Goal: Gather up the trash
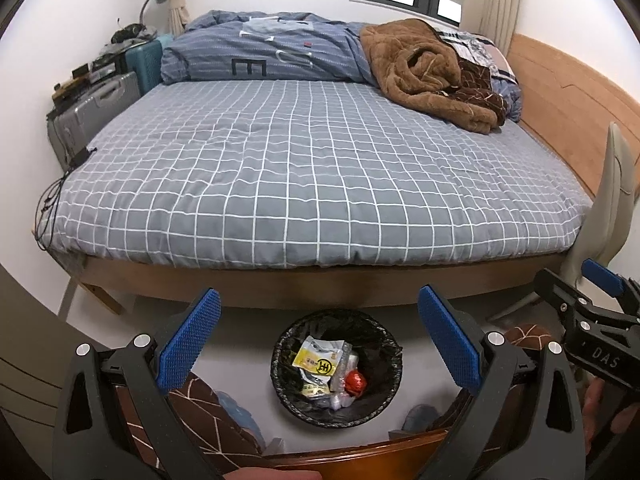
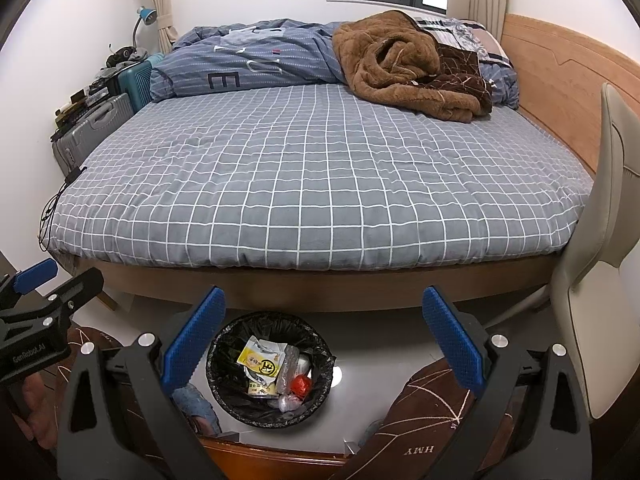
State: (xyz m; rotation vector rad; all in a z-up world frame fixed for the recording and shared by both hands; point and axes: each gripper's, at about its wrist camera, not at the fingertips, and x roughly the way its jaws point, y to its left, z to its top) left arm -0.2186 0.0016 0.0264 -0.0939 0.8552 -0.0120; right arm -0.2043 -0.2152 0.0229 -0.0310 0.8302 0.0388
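Observation:
A round bin with a black liner (image 1: 337,368) stands on the floor in front of the bed; it also shows in the right wrist view (image 2: 270,370). Inside lie a yellow wrapper (image 1: 314,362), clear plastic and a red piece (image 1: 355,383). My left gripper (image 1: 320,340) is open and empty, held above the bin. My right gripper (image 2: 324,340) is open and empty, a little to the right of the bin. The right gripper shows at the right edge of the left wrist view (image 1: 592,308), and the left gripper at the left edge of the right wrist view (image 2: 44,292).
A bed with a grey checked sheet (image 1: 312,168) fills the middle, with a blue duvet (image 1: 264,48) and a brown blanket (image 1: 424,68) at the back. Suitcases (image 1: 92,108) stand left of it. A beige chair (image 2: 600,280) stands on the right. A wooden edge (image 1: 352,456) lies below.

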